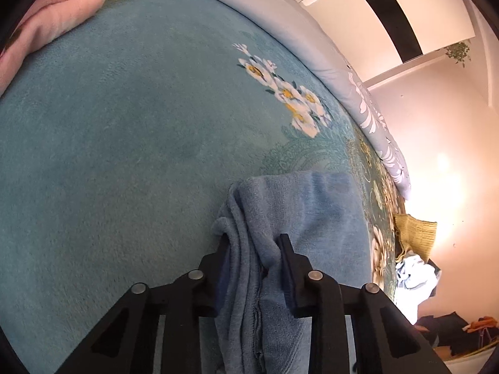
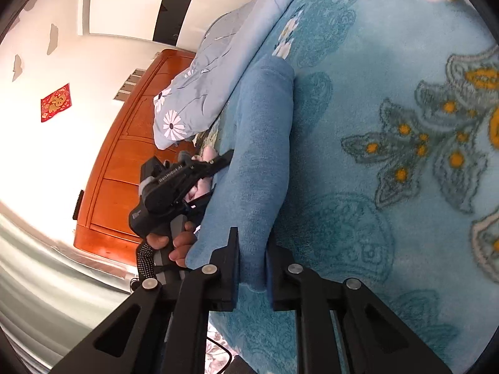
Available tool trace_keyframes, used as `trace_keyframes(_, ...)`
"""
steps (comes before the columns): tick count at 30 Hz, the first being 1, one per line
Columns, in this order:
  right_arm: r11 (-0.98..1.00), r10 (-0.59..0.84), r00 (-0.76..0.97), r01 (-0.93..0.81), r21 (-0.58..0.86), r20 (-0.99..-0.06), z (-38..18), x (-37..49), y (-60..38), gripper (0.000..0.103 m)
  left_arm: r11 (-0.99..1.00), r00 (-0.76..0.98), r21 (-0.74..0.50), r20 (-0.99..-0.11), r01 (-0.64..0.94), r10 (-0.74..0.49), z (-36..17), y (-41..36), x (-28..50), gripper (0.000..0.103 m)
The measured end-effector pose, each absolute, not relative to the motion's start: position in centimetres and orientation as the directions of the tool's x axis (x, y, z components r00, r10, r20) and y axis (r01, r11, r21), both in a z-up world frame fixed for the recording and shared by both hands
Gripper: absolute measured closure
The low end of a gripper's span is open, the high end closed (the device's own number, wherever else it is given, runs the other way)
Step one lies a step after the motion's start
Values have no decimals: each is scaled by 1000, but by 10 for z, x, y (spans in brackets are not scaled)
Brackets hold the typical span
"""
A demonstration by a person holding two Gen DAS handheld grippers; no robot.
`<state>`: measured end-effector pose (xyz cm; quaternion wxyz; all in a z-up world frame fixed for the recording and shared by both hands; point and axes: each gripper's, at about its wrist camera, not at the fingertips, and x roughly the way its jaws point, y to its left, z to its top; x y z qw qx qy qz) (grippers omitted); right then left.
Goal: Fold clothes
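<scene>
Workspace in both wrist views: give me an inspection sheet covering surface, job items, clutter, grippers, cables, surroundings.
Surface: teal floral blanket spread over a bed.
Job's things: blue fleece garment, bunched, stretched between both grippers.
Clutter: pink garment at the far left; pale blue quilt along the bed edge; heap of clothes beyond the bed.
Grippers: left gripper shut on the fleece; right gripper shut on its other end; hand holding the left gripper's handle.
Cables: thin dark cable below the bed edge.
Surroundings: wooden headboard, red wall decoration.
</scene>
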<state>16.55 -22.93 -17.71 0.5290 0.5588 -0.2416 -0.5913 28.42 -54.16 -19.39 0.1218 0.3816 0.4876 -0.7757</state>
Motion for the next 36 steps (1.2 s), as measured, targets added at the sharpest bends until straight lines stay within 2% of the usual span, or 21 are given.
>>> trace_keyframes(7,-407,-834,144,491,770,-533,-133,91,-182,90,-454,-692,-765,-626,457,360,-195,-478,292,78)
trace_keyframes(13,-457,-786,161,500,736,-597,-152,60,-174,90,-471,-686,-768,-621,434,380,-191,-467,288,77)
trace_keyframes(16,-465,-799,150,459,757,-582,-167,55,-168,90,-514,-678,-753,-630,411,380,-181,-467,291,74)
trace_keyframes(19,-476,-812,121,429,768,-571,-172,62,-160,86,-581,-659,-713,-658,392,363,-168,-468,291,63)
trace_keyframes(20,-484,-815,105,418,769,-570,-172,66,-157,83,-590,-661,-712,-656,381,365,-164,-470,290,57)
trace_keyframes(22,-500,-819,72,396,770,-569,-173,76,-151,69,-599,-676,-711,-647,368,353,-156,-476,287,45)
trace_keyframes(23,-508,-821,56,385,771,-569,-173,81,-148,58,-607,-686,-704,-647,370,333,-153,-481,285,38)
trace_keyframes(26,-529,-824,6,350,773,-567,-174,95,-139,49,-627,-684,-676,-666,386,297,-154,-497,268,29)
trace_keyframes(28,-543,-824,-27,326,774,-566,-175,105,-133,47,-641,-657,-656,-692,398,299,-160,-506,249,29)
trace_keyframes(30,-555,-823,-60,301,776,-565,-175,114,-127,43,-653,-619,-653,-707,384,343,-171,-507,227,29)
trace_keyframes(33,-583,-809,-106,263,768,-578,-175,127,-127,42,-683,-549,-642,-731,349,406,-185,-496,203,29)
trace_keyframes(36,-616,-785,-136,264,742,-604,-172,132,-138,39,-731,-526,-605,-753,316,395,-187,-486,194,29)
